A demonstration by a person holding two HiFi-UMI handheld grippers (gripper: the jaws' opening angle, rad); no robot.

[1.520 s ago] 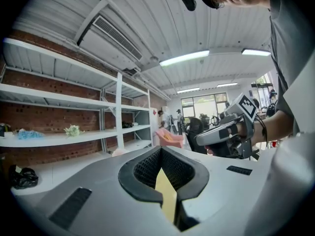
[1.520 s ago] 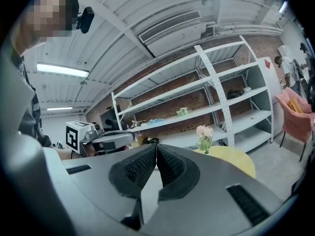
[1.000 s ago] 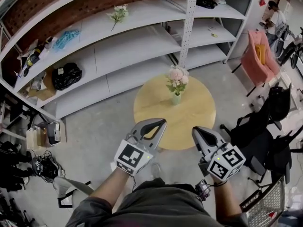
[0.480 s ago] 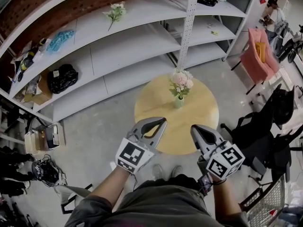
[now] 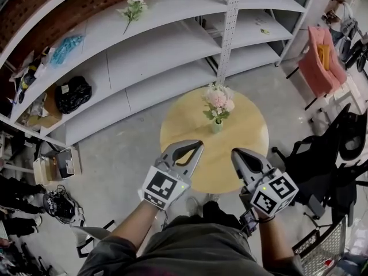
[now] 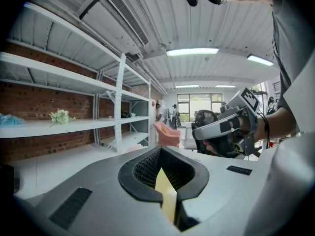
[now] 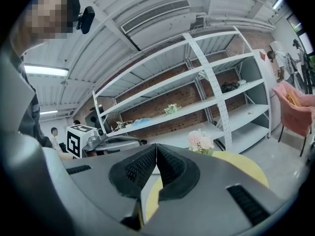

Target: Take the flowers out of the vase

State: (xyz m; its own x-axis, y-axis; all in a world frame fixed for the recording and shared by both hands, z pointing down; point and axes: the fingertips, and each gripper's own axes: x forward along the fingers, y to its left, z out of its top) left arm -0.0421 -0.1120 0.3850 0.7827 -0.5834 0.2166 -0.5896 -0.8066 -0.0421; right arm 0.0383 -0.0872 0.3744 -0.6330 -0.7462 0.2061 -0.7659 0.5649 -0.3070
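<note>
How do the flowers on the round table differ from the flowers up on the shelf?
The table flowers stand upright in a small green vase, while the shelf flowers lie loose on their side with no vase. The table flowers are a fuller bunch with pink blooms, while the shelf flowers are a thinner, whitish sprig. Both have green leaves.

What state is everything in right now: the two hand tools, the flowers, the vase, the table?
left gripper: jaws shut, holding nothing.
right gripper: jaws shut, holding nothing.
flowers: standing in the vase, not yet taken out.
vase: upright on the table.
round table: bears only the vase.
</note>
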